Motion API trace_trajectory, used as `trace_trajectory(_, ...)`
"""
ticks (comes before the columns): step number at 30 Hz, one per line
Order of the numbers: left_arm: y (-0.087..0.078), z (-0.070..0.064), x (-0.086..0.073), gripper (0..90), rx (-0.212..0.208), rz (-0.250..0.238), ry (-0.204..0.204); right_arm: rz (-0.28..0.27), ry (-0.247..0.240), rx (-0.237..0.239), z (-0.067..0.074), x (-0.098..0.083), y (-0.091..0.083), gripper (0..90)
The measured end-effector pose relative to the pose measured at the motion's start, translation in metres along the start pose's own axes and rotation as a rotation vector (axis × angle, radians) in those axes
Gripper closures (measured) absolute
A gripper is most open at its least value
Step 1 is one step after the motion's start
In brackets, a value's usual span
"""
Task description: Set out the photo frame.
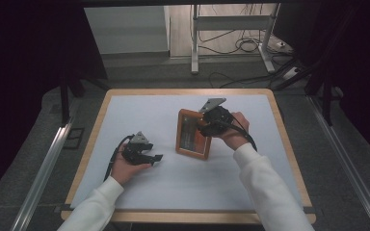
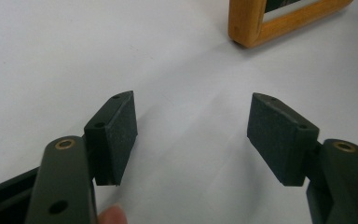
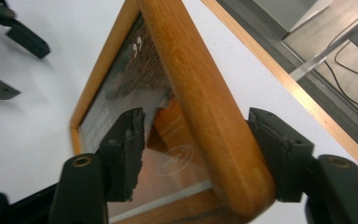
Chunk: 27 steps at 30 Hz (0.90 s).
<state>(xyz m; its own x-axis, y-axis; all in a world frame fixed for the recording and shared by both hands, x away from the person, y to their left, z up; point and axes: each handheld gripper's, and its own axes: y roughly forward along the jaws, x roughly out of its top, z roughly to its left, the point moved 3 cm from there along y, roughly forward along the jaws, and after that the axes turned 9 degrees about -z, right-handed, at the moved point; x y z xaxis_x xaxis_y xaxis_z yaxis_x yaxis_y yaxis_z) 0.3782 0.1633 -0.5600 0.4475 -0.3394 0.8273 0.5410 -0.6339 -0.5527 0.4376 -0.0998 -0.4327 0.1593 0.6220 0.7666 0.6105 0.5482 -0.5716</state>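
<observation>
The right tongs point(image 3: 193, 156) straddle one side rail of the wooden picture frame point(image 3: 205, 107); one pad touches the rail's outer face, while the other stands clear of the glass, so the grip is loose. The frame stands near the middle of the white counter point(image 1: 139, 113). The left tongs point(image 2: 191, 137) lie spread and empty, just short of the frame's corner.

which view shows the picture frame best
The high view: the whole picture frame shows on the table. The right gripper view shows one wooden side close up between the right hand-held gripper pads. The left gripper view catches just a corner.
</observation>
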Motion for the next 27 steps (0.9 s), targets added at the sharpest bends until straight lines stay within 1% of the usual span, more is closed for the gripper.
trace_trajectory(2, 0.000, 0.000, 0.000, 32.8, 0.000, 0.000, -0.001, 0.008, 0.006, -0.016, -0.002, -0.001, 0.004, 33.0)
trace_trajectory(3, 0.000, 0.000, 0.000, 32.8, 0.000, 0.000, -0.002, 0.008, 0.001, -0.021, -0.003, -0.002, 0.005, 31.8)
trace_trajectory(4, 0.000, 0.000, 0.000, 32.8, 0.000, 0.000, -0.002, 0.004, 0.011, -0.027, -0.002, -0.002, 0.007, 30.9)
trace_trajectory(9, -0.001, 0.000, 0.000, 32.8, -0.001, -0.003, 0.002, -0.007, 0.011, -0.045, -0.001, -0.003, 0.009, 28.0)
trace_trajectory(10, -0.001, 0.000, 0.000, 32.8, 0.000, -0.004, 0.004, -0.011, 0.009, -0.048, -0.001, -0.003, 0.009, 26.0)
trace_trajectory(11, -0.001, 0.000, 0.000, 32.8, 0.000, -0.005, 0.003, -0.026, 0.007, -0.048, -0.001, -0.003, 0.008, 24.6)
trace_trajectory(14, -0.001, 0.001, 0.001, 32.8, 0.002, -0.007, -0.001, -0.059, 0.037, -0.064, 0.000, -0.001, 0.003, 23.1)
trace_trajectory(17, -0.001, 0.000, 0.001, 32.8, 0.001, -0.008, 0.000, -0.073, 0.052, -0.066, 0.001, -0.003, -0.003, 21.7)
trace_trajectory(22, -0.002, 0.000, 0.001, 32.8, 0.003, -0.010, 0.000, -0.106, 0.103, -0.066, 0.001, -0.007, -0.015, 21.6)
trace_trajectory(27, -0.003, 0.000, 0.001, 32.8, 0.006, -0.013, -0.001, -0.142, 0.119, -0.071, 0.004, -0.013, -0.034, 21.6)
